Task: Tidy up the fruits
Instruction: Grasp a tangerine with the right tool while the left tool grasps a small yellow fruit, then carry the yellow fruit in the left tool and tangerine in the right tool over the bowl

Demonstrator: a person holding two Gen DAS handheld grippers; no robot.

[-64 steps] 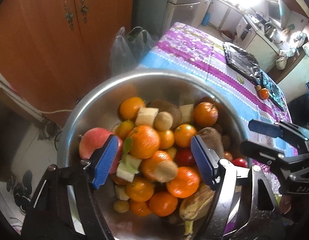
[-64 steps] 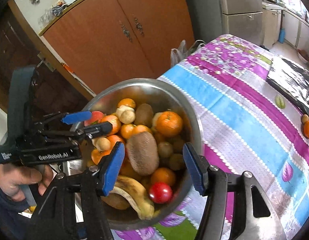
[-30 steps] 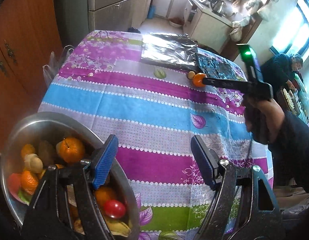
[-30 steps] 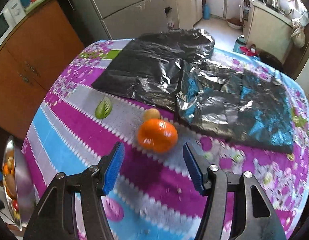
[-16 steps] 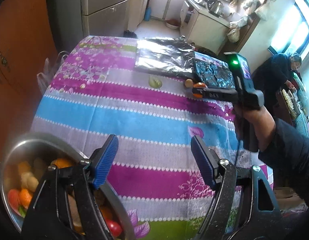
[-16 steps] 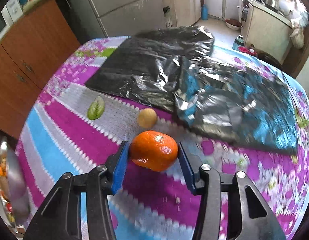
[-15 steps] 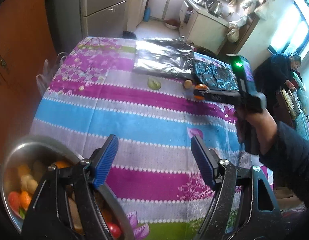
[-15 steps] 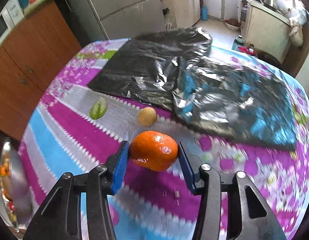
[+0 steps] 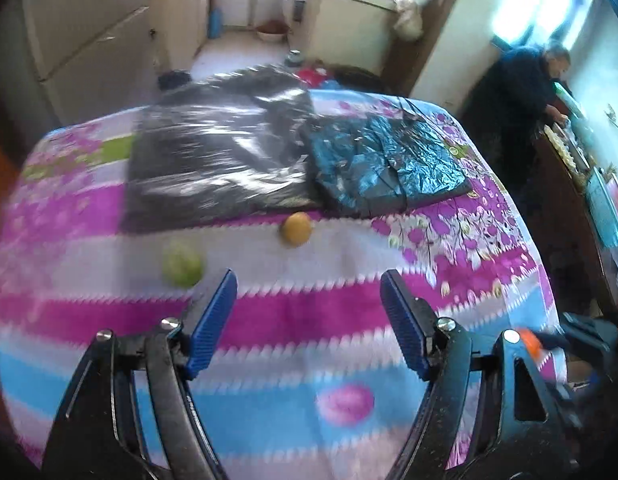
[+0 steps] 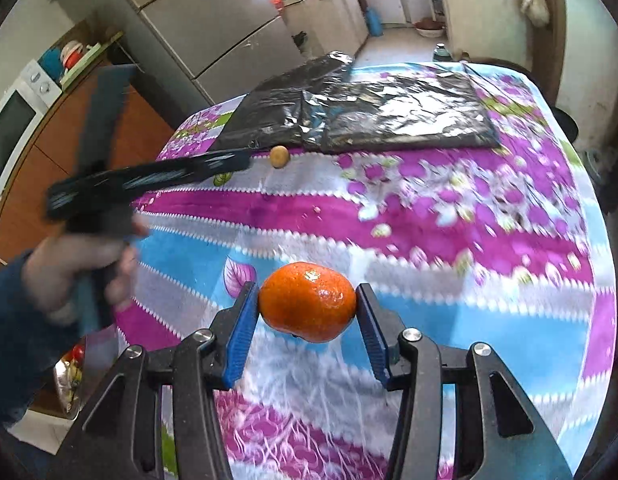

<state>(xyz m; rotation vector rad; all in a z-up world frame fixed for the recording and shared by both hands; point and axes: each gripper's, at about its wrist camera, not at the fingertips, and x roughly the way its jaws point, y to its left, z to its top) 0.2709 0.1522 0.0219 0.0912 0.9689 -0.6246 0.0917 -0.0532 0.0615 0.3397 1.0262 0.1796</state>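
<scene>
The orange [image 10: 307, 301] is now clamped between the jaws of the right gripper [image 10: 307, 322] and has been lifted clear of the desk [image 10: 429, 208]. The left gripper [image 9: 309, 320], jaws wide apart and empty, has been swung toward the small yellow fruit [image 9: 295, 229], judged the next pick

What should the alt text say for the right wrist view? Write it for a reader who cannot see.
The right hand-held gripper clamps an orange above a striped floral tablecloth. Farther off, a small yellowish fruit lies beside black plastic sheets, and the blurred left hand-held gripper reaches towards it.
</scene>
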